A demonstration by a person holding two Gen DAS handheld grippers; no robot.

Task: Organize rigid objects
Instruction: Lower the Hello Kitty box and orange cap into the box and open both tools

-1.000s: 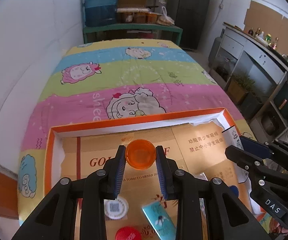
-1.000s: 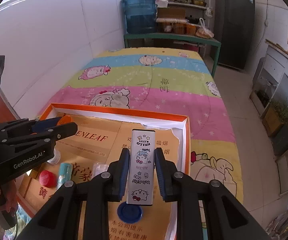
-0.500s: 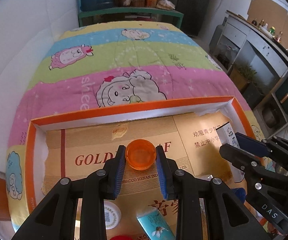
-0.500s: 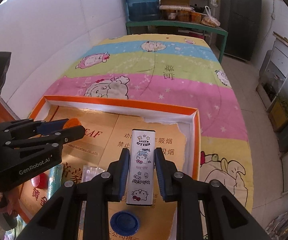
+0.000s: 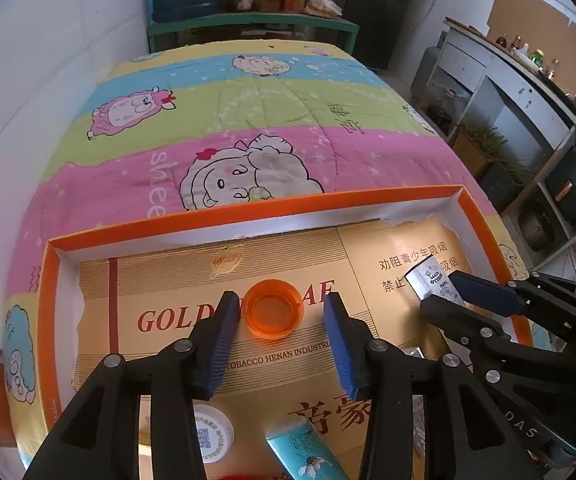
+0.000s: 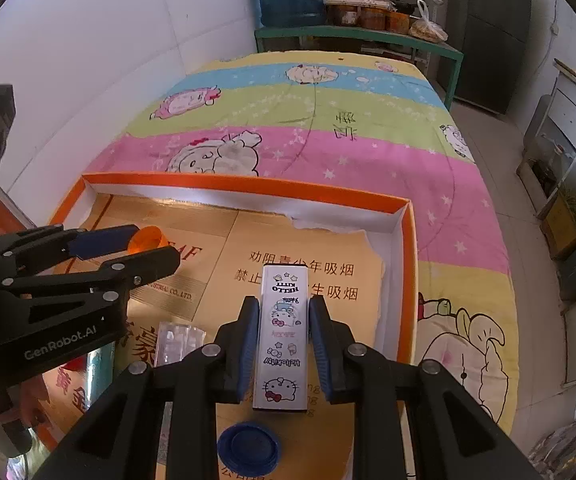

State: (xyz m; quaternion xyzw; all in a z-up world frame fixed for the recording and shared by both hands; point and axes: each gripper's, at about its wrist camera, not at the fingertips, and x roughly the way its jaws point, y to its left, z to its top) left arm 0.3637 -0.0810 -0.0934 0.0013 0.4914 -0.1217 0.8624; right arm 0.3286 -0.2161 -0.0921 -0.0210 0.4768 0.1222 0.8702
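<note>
Two risks: left hand-held gripper (image 5: 277,336), jaws spread clear of the orange cap (image 5: 273,314), may nudge it; right hand-held gripper (image 6: 281,338), clamped on the Hello Kitty box (image 6: 281,334), could drop it tilted.

You've got a translucent, glossy orange plastic cap (image 5: 273,313) sitting on shiny gold printed cardboard (image 5: 288,356) inside the tray (image 5: 247,216), which looks like matt orange paperboard. The Hello Kitty box (image 6: 283,336) looks smooth and glossy. Your claw pads (image 5: 223,344) are ribbed blue rubber. The bedspread (image 5: 267,120) is soft printed cloth.

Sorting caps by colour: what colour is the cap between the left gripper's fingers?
Translucent orange cap, clearest in the left wrist view.
</note>
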